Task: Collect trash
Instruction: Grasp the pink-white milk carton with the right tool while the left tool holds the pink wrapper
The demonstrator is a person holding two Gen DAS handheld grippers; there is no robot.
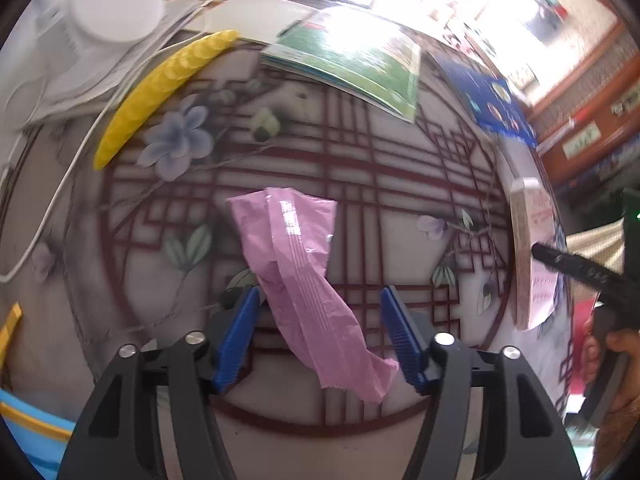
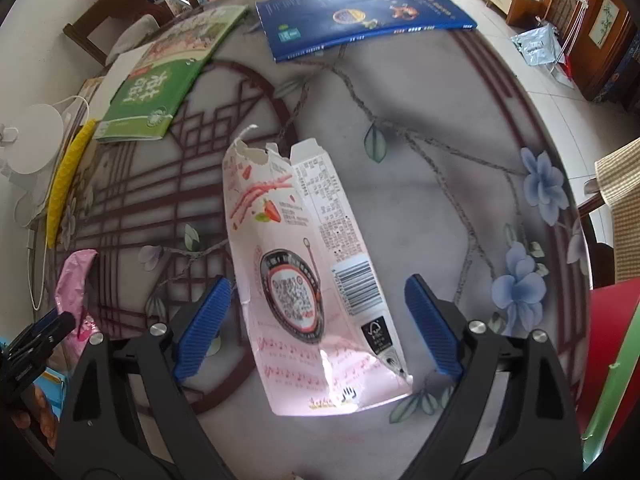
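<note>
- The table is big and round with a flower print, and both bits of trash lie flat on it
- My right gripper is spread wide over the flattened snack box; its long axis runs away from me, between the blue pads
- My left gripper gapes wide too, and the pink wrapper slants between its pads, near end towards the right one
</note>
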